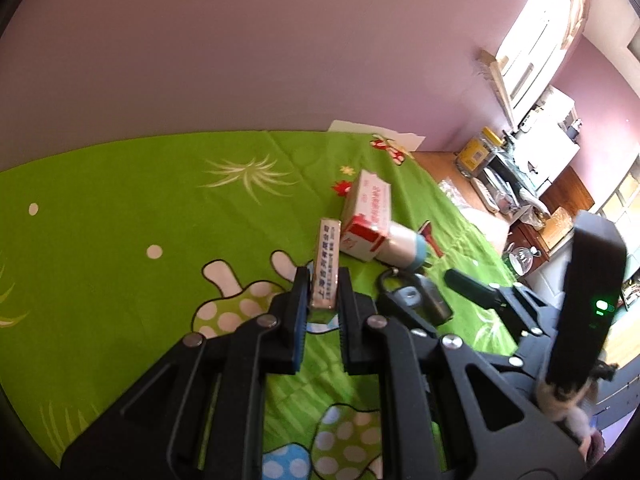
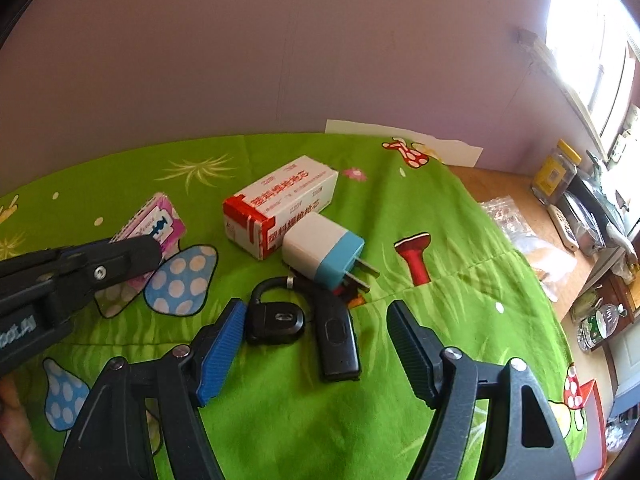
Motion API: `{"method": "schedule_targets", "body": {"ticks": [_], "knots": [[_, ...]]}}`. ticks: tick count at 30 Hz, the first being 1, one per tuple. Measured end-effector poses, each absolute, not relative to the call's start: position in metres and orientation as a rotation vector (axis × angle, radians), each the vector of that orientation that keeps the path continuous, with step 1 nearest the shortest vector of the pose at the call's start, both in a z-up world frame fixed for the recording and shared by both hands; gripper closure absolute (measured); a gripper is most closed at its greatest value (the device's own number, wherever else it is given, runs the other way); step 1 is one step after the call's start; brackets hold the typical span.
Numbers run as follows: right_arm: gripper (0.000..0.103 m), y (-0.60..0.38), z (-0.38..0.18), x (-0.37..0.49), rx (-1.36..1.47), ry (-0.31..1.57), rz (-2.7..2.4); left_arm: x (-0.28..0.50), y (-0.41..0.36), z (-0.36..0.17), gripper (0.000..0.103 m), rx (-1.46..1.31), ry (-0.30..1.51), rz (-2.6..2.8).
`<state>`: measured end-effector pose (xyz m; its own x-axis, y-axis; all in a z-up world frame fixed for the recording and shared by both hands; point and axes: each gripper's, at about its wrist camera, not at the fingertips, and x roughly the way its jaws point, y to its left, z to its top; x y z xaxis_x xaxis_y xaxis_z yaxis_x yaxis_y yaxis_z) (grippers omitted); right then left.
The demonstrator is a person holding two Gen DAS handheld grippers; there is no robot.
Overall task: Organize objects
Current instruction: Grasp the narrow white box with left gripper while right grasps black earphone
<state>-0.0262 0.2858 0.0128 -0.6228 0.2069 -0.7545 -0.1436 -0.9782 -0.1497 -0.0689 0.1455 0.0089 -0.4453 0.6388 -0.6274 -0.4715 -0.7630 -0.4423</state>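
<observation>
My left gripper (image 1: 324, 292) is shut on a small pink razor-blade box (image 1: 326, 268), held edge-on over the green cloth; the box also shows in the right wrist view (image 2: 154, 220). My right gripper (image 2: 316, 316) is open, low over a black padlock (image 2: 274, 320) and a black key fob (image 2: 336, 332) that lie between its fingers. A white and red carton (image 2: 280, 204) lies behind them, with a white and blue plug adapter (image 2: 324, 248) against it. The left gripper (image 2: 158, 248) reaches in from the left.
A green mushroom-print cloth (image 2: 440, 280) covers the table. To the right its wooden edge (image 2: 512, 188) carries a plastic bag (image 2: 508, 216), a yellow-lidded jar (image 2: 556, 172) and clutter. A pink wall stands behind. A white paper (image 2: 400, 136) lies at the far edge.
</observation>
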Motion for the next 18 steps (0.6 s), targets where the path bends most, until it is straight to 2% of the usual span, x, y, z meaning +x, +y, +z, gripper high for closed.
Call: {"method": "schedule_targets", "body": {"ticks": [1, 4, 18], "knots": [[0.033, 0.286, 0.012, -0.027, -1.258, -0.104, 2.667, -0.068, 0.146, 0.010, 0.087, -1.070, -0.266, 2.204], [0.050, 0.283, 0.012, -0.028, -1.267, -0.102, 2.694, -0.065, 0.148, 0.015, 0.087, -1.053, -0.271, 2.187], [0.053, 0.299, 0.021, -0.005, -1.233, -0.026, 2.639, -0.045, 0.168, 0.028, 0.087, -0.969, -0.244, 2.078]]}}
